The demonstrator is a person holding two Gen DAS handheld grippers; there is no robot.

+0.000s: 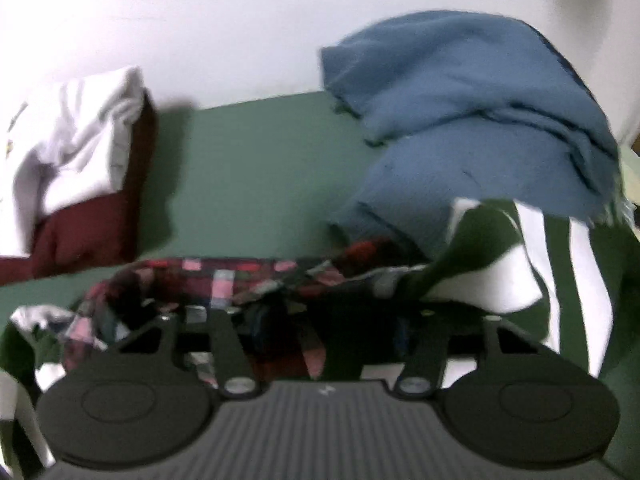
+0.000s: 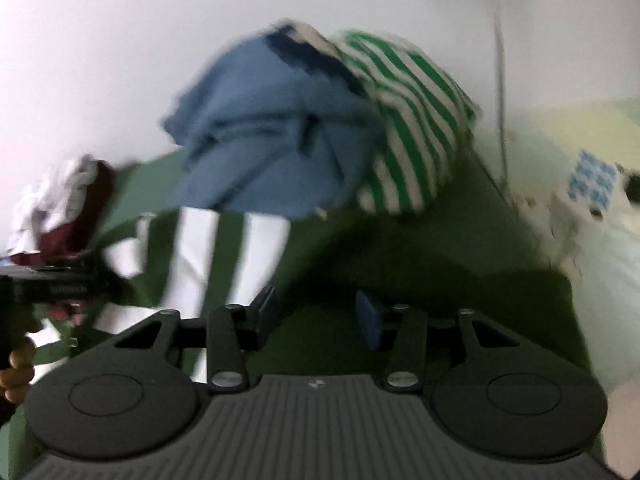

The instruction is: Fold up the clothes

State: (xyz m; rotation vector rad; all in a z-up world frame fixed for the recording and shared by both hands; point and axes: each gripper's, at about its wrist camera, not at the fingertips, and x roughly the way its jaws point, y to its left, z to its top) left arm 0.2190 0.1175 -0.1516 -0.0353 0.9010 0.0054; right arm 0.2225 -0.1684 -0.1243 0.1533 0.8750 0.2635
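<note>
A green mat (image 1: 256, 168) covers the work surface, with a white wall (image 1: 240, 20) behind it. Both views are blurred.

In the left wrist view, the left gripper (image 1: 320, 320) points down into a bunched plaid cloth (image 1: 216, 280), red, pink and dark. The fingertips are lost in the dark folds, so I cannot tell whether the jaws pinch the plaid or stand loose in it. Just right of it lies a dark green garment (image 1: 576, 280) with broad white stripes, partly under the blue pile. A rumpled blue cloth (image 1: 480, 120) is heaped at the back right, against the wall. At the far left sits a folded stack: a white cloth (image 1: 80, 140) on a maroon cloth (image 1: 88, 236).

In the right wrist view, the right gripper (image 2: 316, 316) hangs over the plain dark green part of the striped garment (image 2: 400, 260). Its two blue-padded fingers (image 2: 370, 318) stand apart with a clear gap, and only the green fabric shows behind that gap; the pads press on nothing that I can see. Beyond lies the blue cloth (image 2: 272, 140), with a thin-striped green and white cloth (image 2: 416, 128) beside it on the right. At the left edge the other gripper's dark body shows, with a person's hand (image 2: 18, 368) wrapped on its handle, and the white and maroon stack (image 2: 60, 200) behind it
</note>
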